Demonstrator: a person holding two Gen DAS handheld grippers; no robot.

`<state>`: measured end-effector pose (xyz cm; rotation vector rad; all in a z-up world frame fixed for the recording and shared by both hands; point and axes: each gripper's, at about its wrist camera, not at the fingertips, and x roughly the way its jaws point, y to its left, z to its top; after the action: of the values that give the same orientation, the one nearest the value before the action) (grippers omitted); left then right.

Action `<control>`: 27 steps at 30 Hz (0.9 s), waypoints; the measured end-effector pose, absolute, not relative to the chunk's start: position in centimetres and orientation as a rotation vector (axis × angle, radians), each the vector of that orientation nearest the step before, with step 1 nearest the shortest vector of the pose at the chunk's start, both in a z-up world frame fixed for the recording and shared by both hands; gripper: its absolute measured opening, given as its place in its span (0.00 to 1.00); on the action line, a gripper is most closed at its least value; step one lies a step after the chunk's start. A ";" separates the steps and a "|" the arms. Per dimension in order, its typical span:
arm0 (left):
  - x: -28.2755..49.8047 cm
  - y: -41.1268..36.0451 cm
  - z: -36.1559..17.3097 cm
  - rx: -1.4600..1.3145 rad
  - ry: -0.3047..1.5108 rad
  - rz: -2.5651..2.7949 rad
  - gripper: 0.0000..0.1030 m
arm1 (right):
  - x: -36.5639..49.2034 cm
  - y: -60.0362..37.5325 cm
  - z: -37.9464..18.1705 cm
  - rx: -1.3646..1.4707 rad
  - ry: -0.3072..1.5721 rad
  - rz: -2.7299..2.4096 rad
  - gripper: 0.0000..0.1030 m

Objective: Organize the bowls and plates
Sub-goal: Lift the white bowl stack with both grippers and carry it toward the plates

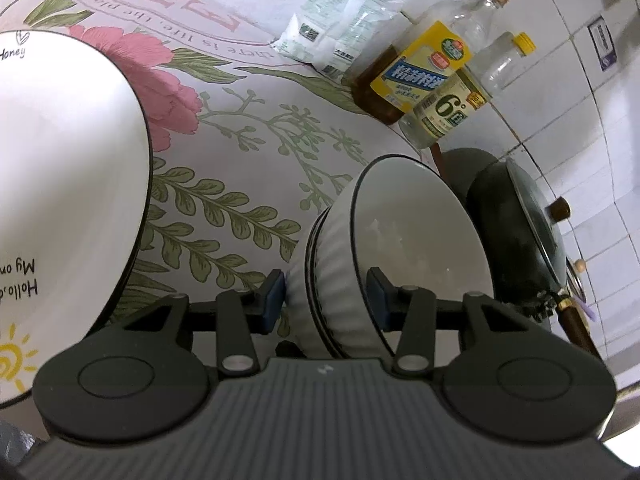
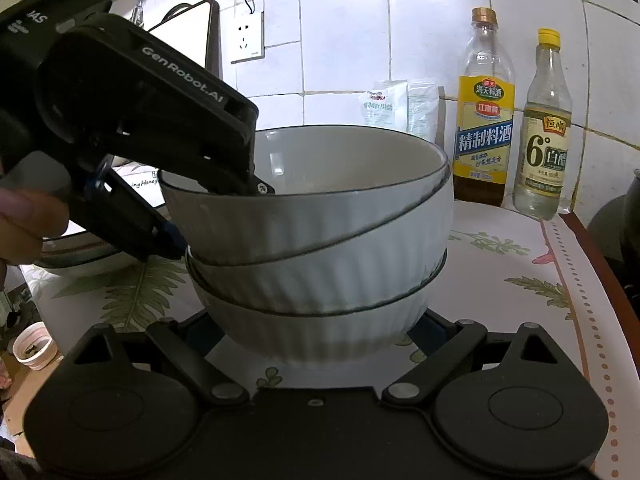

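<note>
At the far left of the left wrist view, a large white plate (image 1: 68, 184) with printed lettering and a little sun lay flat on the flowered tabletop (image 1: 256, 136), well apart from the bowls, probably so that flat things and deep things made separate piles.

Right of it stood the stack of ribbed white bowls (image 2: 320, 248). The top bowl (image 2: 304, 184) sat tilted in the one beneath, its near-left edge raised, so it looked not yet nested. The left gripper (image 1: 326, 296) had its jaws straddling that raised rim, one blue pad (image 1: 274, 294) against the ribbed outside and the other inside the bowl. From the right wrist view, the same tool (image 2: 224, 216) came down on the rim from the upper left. Whether the pads truly pinched the wall or only stood close to it, I could not tell. A rim hold suited lowering the bowl straight down into the stack.

The right gripper (image 2: 320, 336) sat low at the foot of the stack, jaws spread wide on either side of the bottom bowl (image 2: 312, 332). It seemed placed there to steady the pile, though contact was not clear.

Farther right, two bottles (image 2: 516, 120) stood against the tiled wall, out of the way, beside a dark lidded pan (image 1: 520, 236).
</note>
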<state>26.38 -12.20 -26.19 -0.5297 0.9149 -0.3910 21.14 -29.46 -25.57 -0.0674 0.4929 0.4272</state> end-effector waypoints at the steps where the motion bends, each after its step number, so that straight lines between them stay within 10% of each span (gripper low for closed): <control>1: 26.4 -12.2 -26.2 -0.523 0.914 -0.394 0.42 | 21.1 -29.4 -25.6 -0.068 0.492 0.426 0.95; 27: 24.0 -6.5 -17.8 -0.478 0.781 -0.380 0.42 | 21.9 -25.1 -18.4 -0.107 0.398 0.493 0.95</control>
<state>23.96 -6.52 -17.77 -0.4784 0.7807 -0.3796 21.93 -25.09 -18.44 -0.1069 0.3984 0.4932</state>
